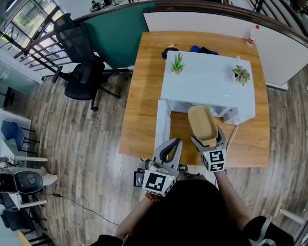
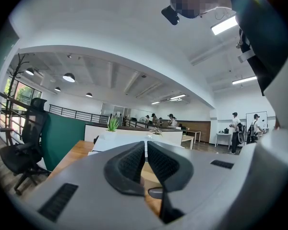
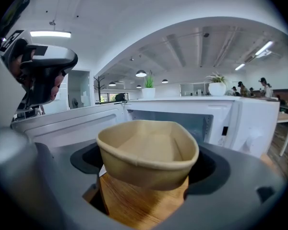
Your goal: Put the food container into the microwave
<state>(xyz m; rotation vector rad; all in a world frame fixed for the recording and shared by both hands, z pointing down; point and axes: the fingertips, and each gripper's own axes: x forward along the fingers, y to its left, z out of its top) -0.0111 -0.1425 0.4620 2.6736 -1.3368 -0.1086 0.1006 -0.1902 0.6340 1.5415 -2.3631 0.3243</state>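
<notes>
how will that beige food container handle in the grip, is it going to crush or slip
Probably soft-walled: the rim of the food container looks pinched out of shape where the jaws of the right gripper press it, so a harder squeeze may crumple it. It is likely very light, since it looks empty inside. Its matte, paper-like wall probably won't slip easily.

The head camera is looking steeply down from high above the rectangular wooden table (image 1: 143,86), the boxy white microwave (image 1: 208,83) at 12 o'clock. Both gripper cameras are facing that microwave low and level (the right one far nearer); head and right views are sharing the tan paper food container (image 1: 203,123).
</notes>
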